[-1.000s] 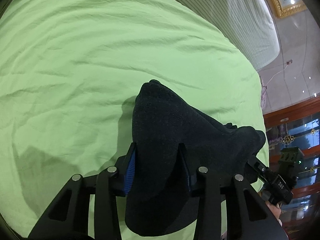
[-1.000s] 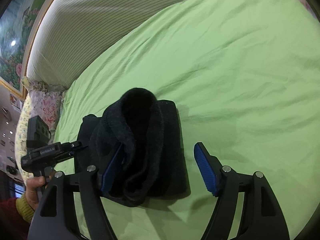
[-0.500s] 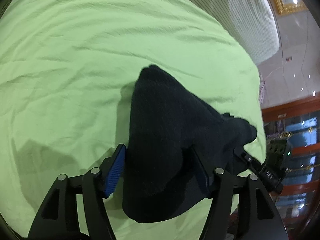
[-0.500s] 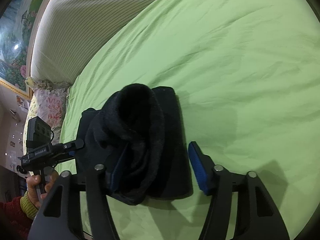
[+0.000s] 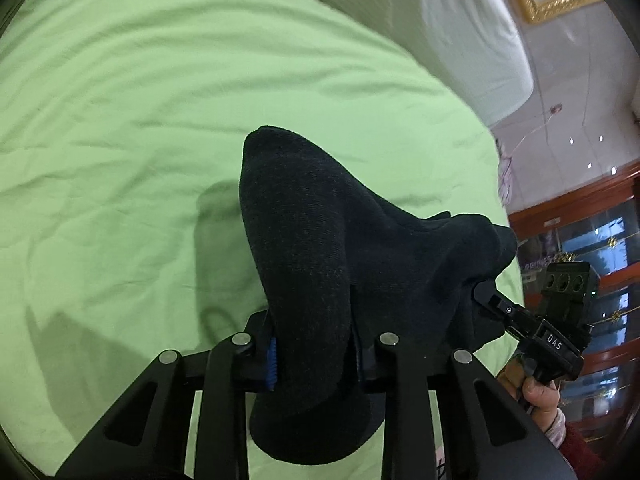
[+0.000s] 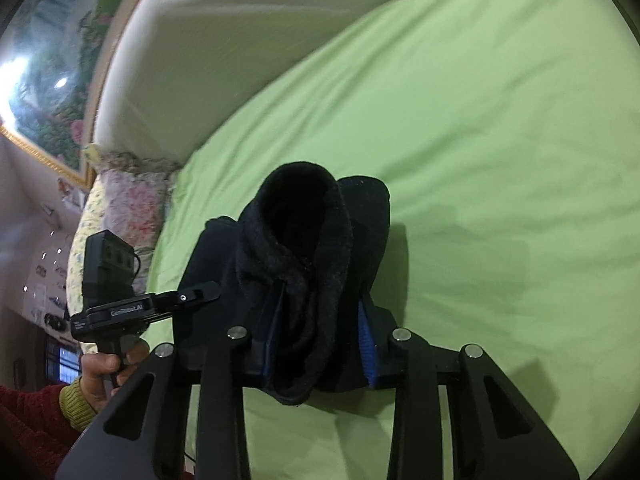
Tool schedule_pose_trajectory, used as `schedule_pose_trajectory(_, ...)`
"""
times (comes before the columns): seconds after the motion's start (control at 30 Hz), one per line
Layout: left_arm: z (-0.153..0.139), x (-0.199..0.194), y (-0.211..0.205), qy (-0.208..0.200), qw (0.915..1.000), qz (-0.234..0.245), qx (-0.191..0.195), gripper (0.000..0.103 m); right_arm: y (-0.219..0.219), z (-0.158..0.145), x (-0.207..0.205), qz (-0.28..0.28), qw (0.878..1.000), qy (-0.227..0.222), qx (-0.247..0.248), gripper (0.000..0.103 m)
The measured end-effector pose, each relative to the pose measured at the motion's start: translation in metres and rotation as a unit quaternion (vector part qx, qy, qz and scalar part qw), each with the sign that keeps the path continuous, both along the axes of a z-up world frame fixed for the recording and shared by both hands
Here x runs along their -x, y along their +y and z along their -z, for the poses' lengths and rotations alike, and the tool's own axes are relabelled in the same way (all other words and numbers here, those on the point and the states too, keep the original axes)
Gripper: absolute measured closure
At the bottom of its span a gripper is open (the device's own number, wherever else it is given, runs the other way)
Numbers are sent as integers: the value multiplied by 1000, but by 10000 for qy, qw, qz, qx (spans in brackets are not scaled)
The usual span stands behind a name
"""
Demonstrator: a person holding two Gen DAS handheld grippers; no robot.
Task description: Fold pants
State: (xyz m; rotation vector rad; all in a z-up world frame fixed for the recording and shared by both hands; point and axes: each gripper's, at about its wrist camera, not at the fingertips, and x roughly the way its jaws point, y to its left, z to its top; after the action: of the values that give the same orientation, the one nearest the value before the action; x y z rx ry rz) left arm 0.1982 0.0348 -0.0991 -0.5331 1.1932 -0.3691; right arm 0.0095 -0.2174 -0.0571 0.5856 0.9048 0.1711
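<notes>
The black pants are a folded, bunched bundle lifted off the green bed sheet. My left gripper is shut on one end of the bundle, with cloth draping over its fingers. My right gripper is shut on the other end of the pants, and the fleecy edge hangs between its blue pads. Each gripper shows in the other's view: the right one and the left one, both touching the cloth.
A striped white duvet or pillow lies along the far side of the bed. A floral pillow sits at the bed's corner. A wooden cabinet with glass stands beyond the bed edge. Open green sheet spreads around the bundle.
Both grippers were open around the pants half a second ago and have closed on them. The bundle has lifted slightly and the cameras have tilted up.
</notes>
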Motion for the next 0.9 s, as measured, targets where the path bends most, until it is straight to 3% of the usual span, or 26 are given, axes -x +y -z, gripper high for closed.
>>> schedule_pose_trajectory(0.17, -24, 8, 41, -277, 9989, -363, 85, 77, 28, -14, -26, -336, 9991, -248, -53, 69)
schedule_pose_trajectory(0.33, -33, 9, 80, -398, 9963, -763, -16, 77, 61, -9, -65, -677, 9973, -275, -64, 69)
schedule_pose_trajectory(0.7, -7, -3, 151, -239, 9907, -1318, -234, 76, 99, 21, -130, -1124, 9936, 51, 76, 67)
schedule_pose_trajectory(0.9, 6, -3, 160, -51, 9895, -1430, -190, 60, 94, 38, -135, -892, 9938, 375, 546, 54)
